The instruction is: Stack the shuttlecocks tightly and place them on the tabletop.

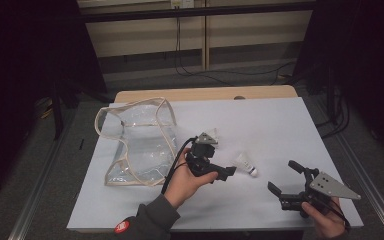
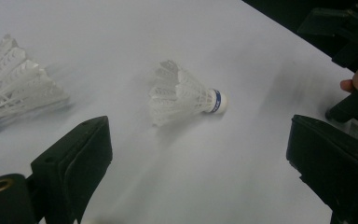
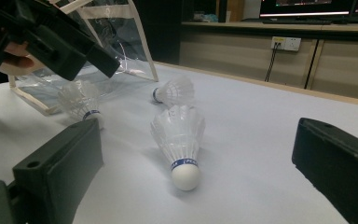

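Note:
Three white shuttlecocks lie on the white table sheet. The nearest shuttlecock lies on its side, cork with a blue band, between my two grippers. A second shuttlecock and a third shuttlecock lie farther toward the bag. My left gripper hovers just left of the nearest one, open and empty. My right gripper stands open at the table's front right, its jaws facing that same shuttlecock's cork.
A clear plastic bag with beige trim lies open on the left part of the table. The table's wooden far edge borders a wall with cables. Dark floor surrounds the table.

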